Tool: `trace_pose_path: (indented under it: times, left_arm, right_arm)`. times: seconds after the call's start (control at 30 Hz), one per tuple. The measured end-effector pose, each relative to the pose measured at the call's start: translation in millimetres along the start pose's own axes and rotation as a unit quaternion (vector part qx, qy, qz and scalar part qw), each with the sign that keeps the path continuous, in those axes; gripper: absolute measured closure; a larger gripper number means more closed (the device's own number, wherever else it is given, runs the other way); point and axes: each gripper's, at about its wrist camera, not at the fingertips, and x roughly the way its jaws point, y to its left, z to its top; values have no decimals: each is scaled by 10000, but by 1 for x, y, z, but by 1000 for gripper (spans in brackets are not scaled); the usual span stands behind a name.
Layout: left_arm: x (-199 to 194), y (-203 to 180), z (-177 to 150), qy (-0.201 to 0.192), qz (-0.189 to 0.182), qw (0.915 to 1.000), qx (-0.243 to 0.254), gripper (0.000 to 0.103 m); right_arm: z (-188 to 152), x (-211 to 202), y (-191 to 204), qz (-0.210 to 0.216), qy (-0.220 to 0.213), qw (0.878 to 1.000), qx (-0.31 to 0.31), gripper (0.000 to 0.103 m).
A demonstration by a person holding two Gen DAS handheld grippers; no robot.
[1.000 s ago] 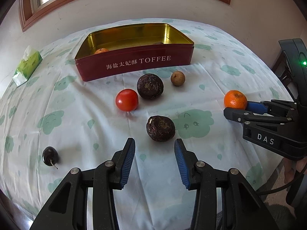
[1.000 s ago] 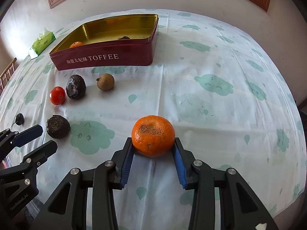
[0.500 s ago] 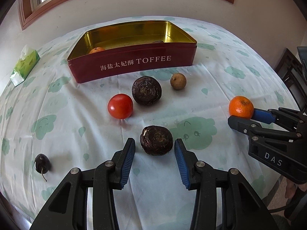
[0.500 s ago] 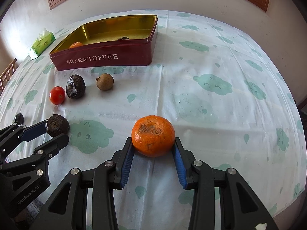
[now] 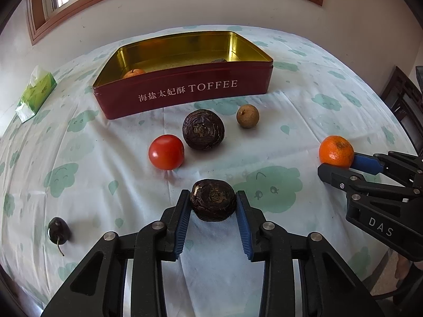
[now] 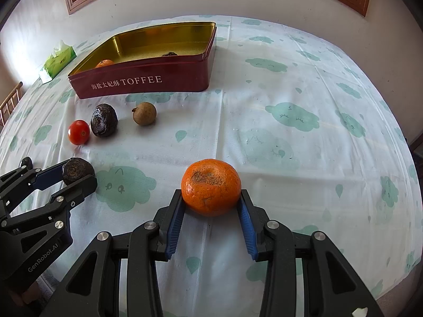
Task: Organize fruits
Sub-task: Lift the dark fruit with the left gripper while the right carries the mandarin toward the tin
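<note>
My left gripper (image 5: 213, 203) is open around a dark wrinkled fruit (image 5: 213, 200) on the tablecloth; its pads stand at the fruit's sides. My right gripper (image 6: 211, 198) is shut on a mandarin orange (image 6: 211, 186) at the cloth. The red TOFFEE tin (image 5: 185, 93) stands at the back with a small orange fruit (image 5: 133, 73) and a dark item (image 5: 219, 60) inside. A tomato (image 5: 166, 152), a second dark fruit (image 5: 203, 129), a brown longan (image 5: 247, 116) and a cherry (image 5: 58, 230) lie loose on the cloth.
A green tissue pack (image 5: 35, 93) lies at the far left. A dark wooden chair (image 5: 404, 111) stands past the table's right edge. The wall and window frame lie behind the tin.
My left gripper has moved forward until the near dark fruit sits between its fingers. The right gripper has stayed shut on the mandarin.
</note>
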Motion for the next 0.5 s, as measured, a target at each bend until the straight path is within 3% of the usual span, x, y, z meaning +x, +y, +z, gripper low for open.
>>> trace_pose_path:
  times: [0.5]
  left_arm:
    - [-1,1,-2,-2,-9,10000,-31,69]
  right_arm:
    - [-1,0,1,-32,-48,10000,19,65]
